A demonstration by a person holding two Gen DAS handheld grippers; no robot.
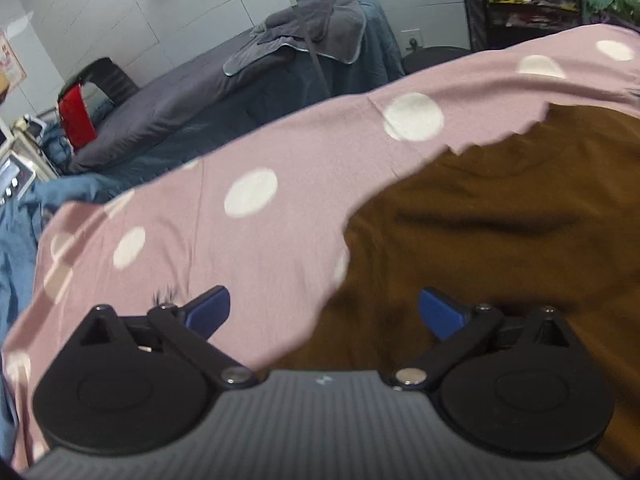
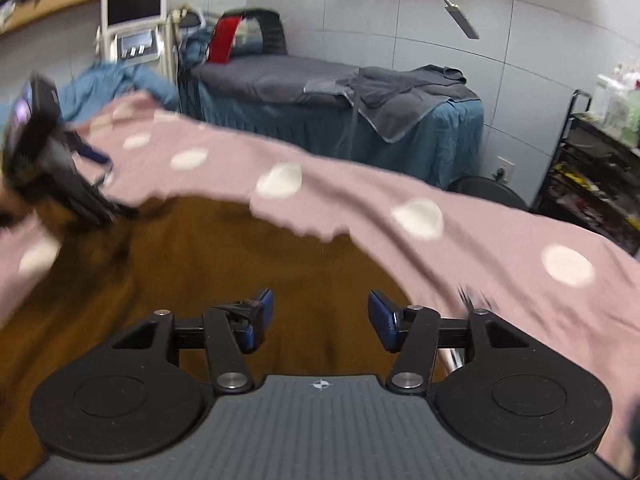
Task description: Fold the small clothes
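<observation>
A brown garment (image 1: 500,216) lies spread on a pink sheet with white dots (image 1: 248,220). My left gripper (image 1: 324,312) is open, low over the brown garment's left edge, one blue finger over the pink sheet and one over the brown cloth. My right gripper (image 2: 320,316) is open and empty, low over the brown garment (image 2: 224,264). The left gripper also shows in the right wrist view (image 2: 96,160) at the far left, blurred, at the garment's far corner on the pink sheet (image 2: 480,232).
A massage bed with grey and blue covers (image 2: 320,100) stands behind. A white machine with a screen (image 2: 134,20) and a red and black device (image 2: 232,36) stand at the back left. A black shelf rack (image 2: 592,168) is at right. A lamp (image 2: 460,20) hangs above.
</observation>
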